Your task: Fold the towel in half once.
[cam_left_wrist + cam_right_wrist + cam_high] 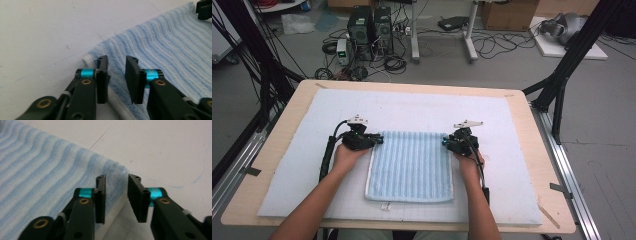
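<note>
Towel (410,165), light blue, lay flat on white mat (292,165) covering tabletop (242,200), far corners just ahead of each tool. Left tool (117,65) and right tool (116,184) stood apart, straddling corner fabric, pads not pressing. Risk judged: closing too shallow could catch one ply or slip off the hem. Nothing obstructed; cables and computer towers sat on floor beyond

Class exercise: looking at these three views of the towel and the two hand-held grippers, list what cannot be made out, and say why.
- High view: the jaw gaps of the left hand-held gripper and right hand-held gripper are too small to judge.
- Left gripper view: the towel is cut off by the frame edges.
- High view: the small white tag is too tiny to read.
</note>
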A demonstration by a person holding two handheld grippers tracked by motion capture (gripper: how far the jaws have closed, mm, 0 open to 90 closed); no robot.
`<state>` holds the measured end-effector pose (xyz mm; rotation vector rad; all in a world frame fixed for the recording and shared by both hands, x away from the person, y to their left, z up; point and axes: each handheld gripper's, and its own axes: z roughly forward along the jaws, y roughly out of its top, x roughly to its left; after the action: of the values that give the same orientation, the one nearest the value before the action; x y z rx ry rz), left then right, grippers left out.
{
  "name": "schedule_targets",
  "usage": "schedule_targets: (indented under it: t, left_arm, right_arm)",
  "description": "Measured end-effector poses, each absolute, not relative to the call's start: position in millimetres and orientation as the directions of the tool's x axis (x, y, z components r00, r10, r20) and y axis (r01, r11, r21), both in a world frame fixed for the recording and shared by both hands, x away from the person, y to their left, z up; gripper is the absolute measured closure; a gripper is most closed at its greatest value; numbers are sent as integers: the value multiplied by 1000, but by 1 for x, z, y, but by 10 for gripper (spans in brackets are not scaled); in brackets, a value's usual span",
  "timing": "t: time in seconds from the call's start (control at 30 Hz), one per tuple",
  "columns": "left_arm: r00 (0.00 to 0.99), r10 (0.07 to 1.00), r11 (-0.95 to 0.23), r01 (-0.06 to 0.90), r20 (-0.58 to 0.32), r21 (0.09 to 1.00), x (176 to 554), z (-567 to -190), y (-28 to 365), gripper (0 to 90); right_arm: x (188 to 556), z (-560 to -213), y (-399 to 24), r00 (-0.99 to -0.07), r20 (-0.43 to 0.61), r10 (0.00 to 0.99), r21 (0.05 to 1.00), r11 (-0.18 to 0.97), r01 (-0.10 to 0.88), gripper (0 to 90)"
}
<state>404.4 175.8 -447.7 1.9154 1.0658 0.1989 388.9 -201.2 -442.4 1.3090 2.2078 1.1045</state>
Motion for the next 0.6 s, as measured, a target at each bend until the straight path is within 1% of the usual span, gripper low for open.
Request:
schedule_targets:
  t: [0.07, 0.1, 0.17, 0.23, 0.27, 0.37, 0.43, 0.5, 0.6]
  left_arm:
    - [626, 729, -191, 574, -277, 796, 402, -444, 178, 625]
    - [633, 724, -180, 556, -273, 812, 400, -441, 180, 609]
    - [649, 714, -161, 517, -263, 841, 395, -435, 183, 560]
    - [672, 700, -156, 476, -243, 866, 390, -430, 188, 489]
    - [678, 695, -148, 459, -238, 876, 388, -429, 191, 448]
    - [696, 679, -116, 415, -233, 902, 380, -427, 201, 357]
    - [687, 688, -97, 407, -235, 908, 375, -427, 206, 280]
    - [674, 701, -83, 399, -231, 913, 371, -424, 211, 270]
    - [681, 695, -57, 371, -230, 927, 364, -423, 215, 243]
  right_arm:
    - [381, -439, -208, -518, 92, 851, 785, 258, 563, 576]
    - [377, -437, -211, -513, 105, 852, 797, 237, 556, 511]
    - [369, -433, -220, -491, 117, 863, 811, 202, 549, 427]
    - [361, -428, -229, -474, 129, 871, 822, 173, 542, 375]
    - [358, -426, -233, -469, 133, 873, 821, 168, 546, 332]
    - [347, -420, -243, -463, 130, 877, 835, 155, 529, 281]
    - [340, -418, -247, -473, 112, 874, 836, 175, 521, 240]
    - [334, -419, -249, -489, 97, 867, 836, 195, 512, 213]
    - [325, -421, -251, -509, 61, 858, 836, 235, 496, 179]
